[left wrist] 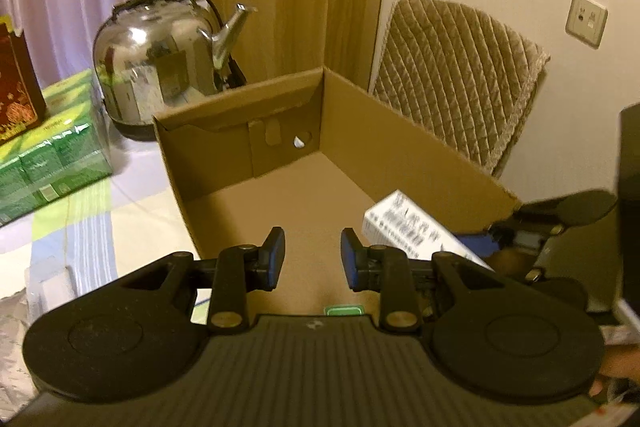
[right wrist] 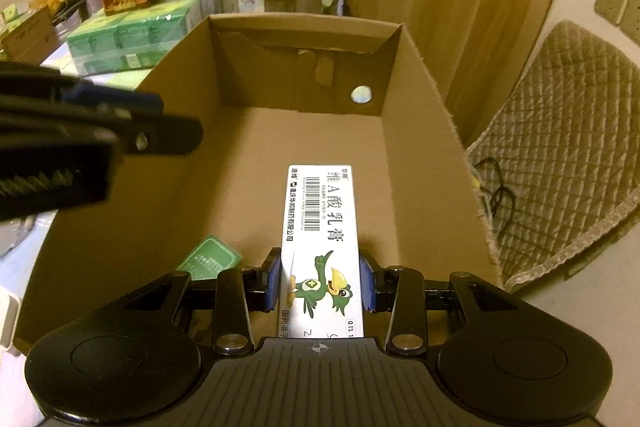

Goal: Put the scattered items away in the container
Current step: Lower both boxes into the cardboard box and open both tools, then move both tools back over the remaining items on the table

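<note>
An open cardboard box stands on the table; its far wall shows in the left wrist view. My right gripper is shut on a long white medicine carton with a green bird picture, held over the inside of the box. The carton also shows in the left wrist view. A small green packet lies on the box floor at the near left; its edge shows in the left wrist view. My left gripper is open and empty above the box's near part, and it shows at the left in the right wrist view.
A steel kettle stands behind the box. Green tissue packs and a red box sit at the left. A quilted chair cushion leans against the wall at the right. A patterned cloth covers the table.
</note>
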A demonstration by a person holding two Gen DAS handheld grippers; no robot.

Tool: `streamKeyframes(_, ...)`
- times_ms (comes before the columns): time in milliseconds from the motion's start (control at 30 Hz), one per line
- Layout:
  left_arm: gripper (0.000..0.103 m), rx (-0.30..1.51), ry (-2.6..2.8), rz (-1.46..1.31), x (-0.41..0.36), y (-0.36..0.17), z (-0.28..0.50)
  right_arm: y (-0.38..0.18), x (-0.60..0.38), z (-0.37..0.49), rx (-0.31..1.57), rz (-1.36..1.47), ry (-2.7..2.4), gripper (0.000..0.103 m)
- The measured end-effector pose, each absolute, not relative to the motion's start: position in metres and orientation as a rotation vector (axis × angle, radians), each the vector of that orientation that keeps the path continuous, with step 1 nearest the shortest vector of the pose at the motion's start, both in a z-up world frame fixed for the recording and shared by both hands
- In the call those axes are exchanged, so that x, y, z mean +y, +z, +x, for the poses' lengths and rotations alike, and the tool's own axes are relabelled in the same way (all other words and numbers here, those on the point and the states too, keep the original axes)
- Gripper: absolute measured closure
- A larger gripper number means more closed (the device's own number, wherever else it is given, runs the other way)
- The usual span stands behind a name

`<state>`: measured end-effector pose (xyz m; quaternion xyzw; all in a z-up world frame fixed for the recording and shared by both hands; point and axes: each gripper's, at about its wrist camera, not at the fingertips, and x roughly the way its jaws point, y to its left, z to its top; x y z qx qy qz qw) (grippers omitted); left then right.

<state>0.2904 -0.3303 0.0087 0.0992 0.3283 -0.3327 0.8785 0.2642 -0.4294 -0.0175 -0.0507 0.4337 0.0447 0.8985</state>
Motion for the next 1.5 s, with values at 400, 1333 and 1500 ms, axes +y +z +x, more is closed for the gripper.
streamKeyframes(400, 0.075, 0.641, -0.665, 0.158, -0.300, 0.031, 0.279, -0.004, -0.419, 0.247, 0.853, -0.098, 0.094, 0.046)
streamKeyframes(1333, 0.028, 0.654, -0.367, 0.019, -0.086, 0.044, 0.129, 0.080, -0.309, 0.100, 0.670, 0.047, 0.274, 0.004)
streamKeyframes(1500, 0.015, 0.685, -0.303, -0.023, -0.046, 0.035, 0.110, 0.067, -0.284, 0.095, 0.724, 0.057, 0.317, 0.002)
